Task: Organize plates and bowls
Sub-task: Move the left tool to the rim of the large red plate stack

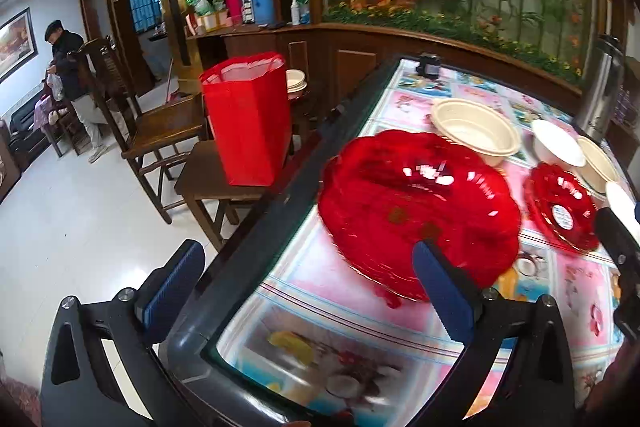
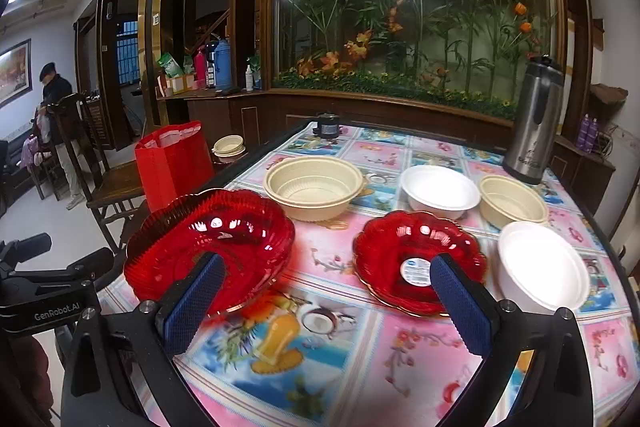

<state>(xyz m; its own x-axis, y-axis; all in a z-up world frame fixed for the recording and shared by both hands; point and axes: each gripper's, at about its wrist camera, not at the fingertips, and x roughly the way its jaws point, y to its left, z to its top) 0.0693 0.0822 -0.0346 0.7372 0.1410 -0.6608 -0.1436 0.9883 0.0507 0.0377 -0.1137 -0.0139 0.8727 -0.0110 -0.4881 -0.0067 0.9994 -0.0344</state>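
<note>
Hovering with both grippers [image 1: 308, 291] [image 2: 326, 301] spread wide and empty over the table [image 2: 352, 347], eyeing the big red plate [image 2: 208, 243] near the left edge, probably light, rigid, glossy, slippery plastic, likely best pinched at the fluted rim.

You see two red plates [image 2: 208, 247] [image 2: 416, 259] of shiny, see-through ribbed plastic. The cream bowls [image 2: 316, 193] look dull and smooth. The bench [image 2: 360, 359] wears a glossy picture cloth. The flask [image 2: 534, 123] is shiny metal.
</note>
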